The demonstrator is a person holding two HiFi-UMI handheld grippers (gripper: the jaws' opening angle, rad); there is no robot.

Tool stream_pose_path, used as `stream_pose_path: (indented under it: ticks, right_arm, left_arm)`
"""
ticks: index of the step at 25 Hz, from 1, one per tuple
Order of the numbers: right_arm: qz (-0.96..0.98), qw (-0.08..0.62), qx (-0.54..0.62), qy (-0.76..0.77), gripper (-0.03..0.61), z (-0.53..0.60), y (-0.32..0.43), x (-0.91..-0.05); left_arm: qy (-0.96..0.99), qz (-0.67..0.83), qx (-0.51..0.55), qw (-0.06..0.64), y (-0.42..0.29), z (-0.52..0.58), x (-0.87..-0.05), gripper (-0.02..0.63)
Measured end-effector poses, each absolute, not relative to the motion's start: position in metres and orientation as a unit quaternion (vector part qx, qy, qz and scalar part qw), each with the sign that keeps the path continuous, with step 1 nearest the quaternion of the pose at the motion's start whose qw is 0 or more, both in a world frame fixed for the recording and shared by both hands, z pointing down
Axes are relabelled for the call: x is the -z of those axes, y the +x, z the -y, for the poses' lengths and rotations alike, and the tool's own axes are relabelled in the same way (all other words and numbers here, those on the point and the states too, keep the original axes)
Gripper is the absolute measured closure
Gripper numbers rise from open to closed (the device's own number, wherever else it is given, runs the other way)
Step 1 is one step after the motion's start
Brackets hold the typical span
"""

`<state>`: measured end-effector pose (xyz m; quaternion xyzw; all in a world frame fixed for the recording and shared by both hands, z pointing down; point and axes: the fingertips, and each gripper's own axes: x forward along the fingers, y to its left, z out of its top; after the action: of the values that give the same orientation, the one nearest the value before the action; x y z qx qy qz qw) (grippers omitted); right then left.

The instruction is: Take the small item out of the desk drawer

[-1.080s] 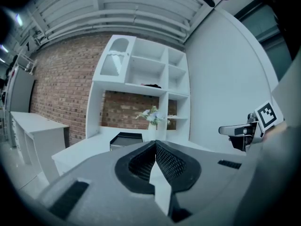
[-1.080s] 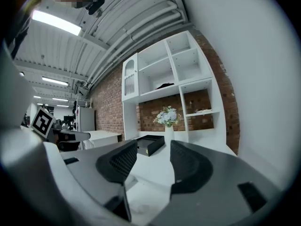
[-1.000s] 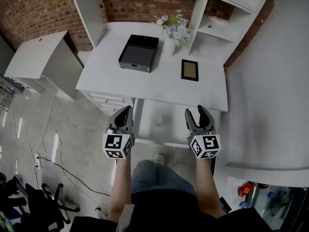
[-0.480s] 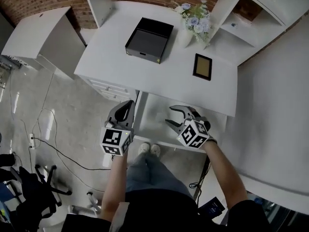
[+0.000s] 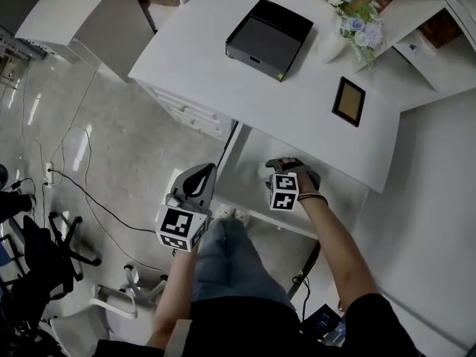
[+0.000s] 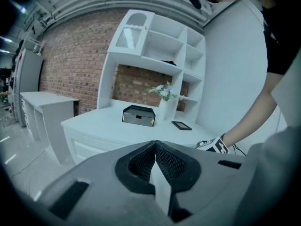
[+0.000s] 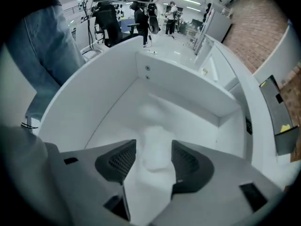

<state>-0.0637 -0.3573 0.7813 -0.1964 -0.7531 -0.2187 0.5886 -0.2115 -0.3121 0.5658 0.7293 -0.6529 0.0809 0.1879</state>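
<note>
A: Right grey two-jaw gripper (image 5: 286, 168)?
B: Tips down in the open white desk drawer (image 5: 249, 173). Jaws just opened wider, pads apart.
A: Item?
B: Small white rounded item (image 7: 151, 128) on the drawer floor between the pads. Blurred; long axis seems to run toward the far wall.
A: Left gripper (image 5: 199, 181)?
B: Outside the drawer, jaws closed, empty.

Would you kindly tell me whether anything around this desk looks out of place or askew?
Nothing looks spilled or damaged. The desk drawer stands open with a small white item lying inside. The black box, picture frame and flower vase sit neatly on the desktop; only cables trail loosely across the floor.
</note>
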Motion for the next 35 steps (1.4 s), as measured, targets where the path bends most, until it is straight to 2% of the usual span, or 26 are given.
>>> stream_pose_path:
  ticks: [7, 10, 21, 26, 35]
  right_arm:
    - [0.716, 0.622, 0.21, -0.238, 0.366, 0.362, -0.068, -0.804]
    - [0.71, 0.625, 0.21, -0.247, 0.401, 0.361, -0.069, -0.806]
    - [0.756, 0.592, 0.18, -0.214, 0.417, 0.356, -0.073, -0.772]
    - [0.858, 0.495, 0.11, -0.088, 0.417, 0.371, -0.073, -0.679]
    - [0.943, 0.192, 0.006, 0.271, 0.417, 0.443, 0.006, -0.468]
  left_arm:
    - [0.714, 0.667, -0.08, 0.194, -0.218, 0.3, -0.569, 0.606]
    - [0.711, 0.671, -0.08, 0.194, -0.22, 0.299, -0.568, 0.606]
    - [0.73, 0.654, -0.081, 0.183, -0.21, 0.318, -0.56, 0.606]
    - [0.758, 0.627, -0.085, 0.158, -0.195, 0.345, -0.541, 0.606]
    - [0.827, 0.557, -0.056, 0.055, -0.136, 0.421, -0.457, 0.606]
